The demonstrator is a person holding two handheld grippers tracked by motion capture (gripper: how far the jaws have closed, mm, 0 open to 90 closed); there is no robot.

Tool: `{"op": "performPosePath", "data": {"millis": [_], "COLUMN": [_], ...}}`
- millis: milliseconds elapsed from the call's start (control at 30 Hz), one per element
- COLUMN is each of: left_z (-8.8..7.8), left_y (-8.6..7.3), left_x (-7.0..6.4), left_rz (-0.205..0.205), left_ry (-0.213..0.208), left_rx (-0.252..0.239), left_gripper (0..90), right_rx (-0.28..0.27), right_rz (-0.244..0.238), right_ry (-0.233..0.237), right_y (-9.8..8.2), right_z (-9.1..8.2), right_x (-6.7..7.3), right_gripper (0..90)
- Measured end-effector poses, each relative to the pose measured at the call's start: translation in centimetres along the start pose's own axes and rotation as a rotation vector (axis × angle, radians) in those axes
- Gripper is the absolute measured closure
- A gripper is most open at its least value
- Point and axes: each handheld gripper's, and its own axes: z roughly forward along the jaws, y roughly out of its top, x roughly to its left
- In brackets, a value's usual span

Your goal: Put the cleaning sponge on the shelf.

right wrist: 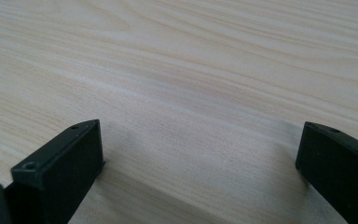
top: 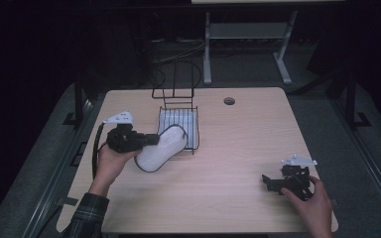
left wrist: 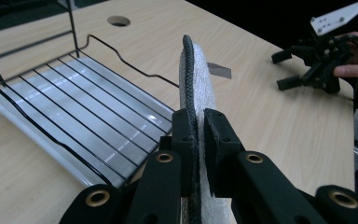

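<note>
- high view: the left gripper (top: 146,140) is clamped on the near-left edge of a white, oblong, fuzzy insole with a black stitched rim (top: 159,148). the insole slopes up from the light wooden table (top: 238,148), its far end leaning over the near-left corner of a black wire rack sitting on a white tray (top: 179,125). the rack stands left of the table's middle, with a tall wire back on its far side.
- high view: the right gripper (top: 273,182) rests low near the table's near-right corner, well apart from the rack, holding nothing.
- left gripper view: the jaws are closed together on the insole's (left wrist: 196,88) black rim, which stands on edge and runs away from the camera. the rack's (left wrist: 74,102) wires and glossy tray lie to the left, just beside the insole. the right gripper (left wrist: 291,70), held by a hand (left wrist: 354,56), shows far off at the upper right with its jaws spread.
- right gripper view: the two black jaws stand wide apart over bare table (right wrist: 182,70), with nothing between them.
- the step in hand looks like setting the insole into the rack. to do it well, i would keep the pinch firm on the rim, since the soft piece may droop or twist. lift it clear of the front wire, carry it far and right over the tray, then lower it until the wires bear it before parting the jaws. the idle gripper could steady the rack if it slides.
</note>
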Motion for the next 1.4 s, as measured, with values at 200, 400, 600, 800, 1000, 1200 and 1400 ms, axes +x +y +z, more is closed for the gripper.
{"op": "performPosePath", "data": {"millis": [200, 400, 600, 800, 1000, 1200, 1400], "left_z": [0.6, 1.3, 1.9, 2.8, 4.0, 4.9, 5.9], "left_y": [0.8, 1.2, 2.1, 2.9, 3.3, 3.6, 3.0], "left_x": [1.2, 2.5, 4.0, 5.1, 6.0, 7.2, 8.2], "left_rz": [0.002, -0.009, -0.003, -0.007, -0.031, -0.045, -0.081], "left_ry": [0.015, 0.02, 0.026, 0.026, 0.022, 0.017, 0.018], "left_rx": [-0.009, -0.017, -0.025, -0.027, -0.026, -0.032, -0.032], "left_gripper": [83.1, 83.1, 83.1, 83.1, 83.1, 83.1, 83.1], "right_rx": [0.0, 0.0, 0.0, 0.0, 0.0, 0.0, 0.0], "right_rz": [0.0, 0.0, 0.0, 0.0, 0.0, 0.0, 0.0], "right_ry": [-0.001, -0.002, -0.001, -0.001, -0.001, -0.001, -0.001], "right_y": [0.0, 0.0, 0.0, 0.0, 0.0, 0.0, 0.0], "right_z": [0.0, 0.0, 0.0, 0.0, 0.0, 0.0, 0.0], "right_x": [0.0, 0.0, 0.0, 0.0, 0.0, 0.0, 0.0], "right_gripper": [0.2, 0.2, 0.2, 0.2, 0.2, 0.2, 0.2]}}
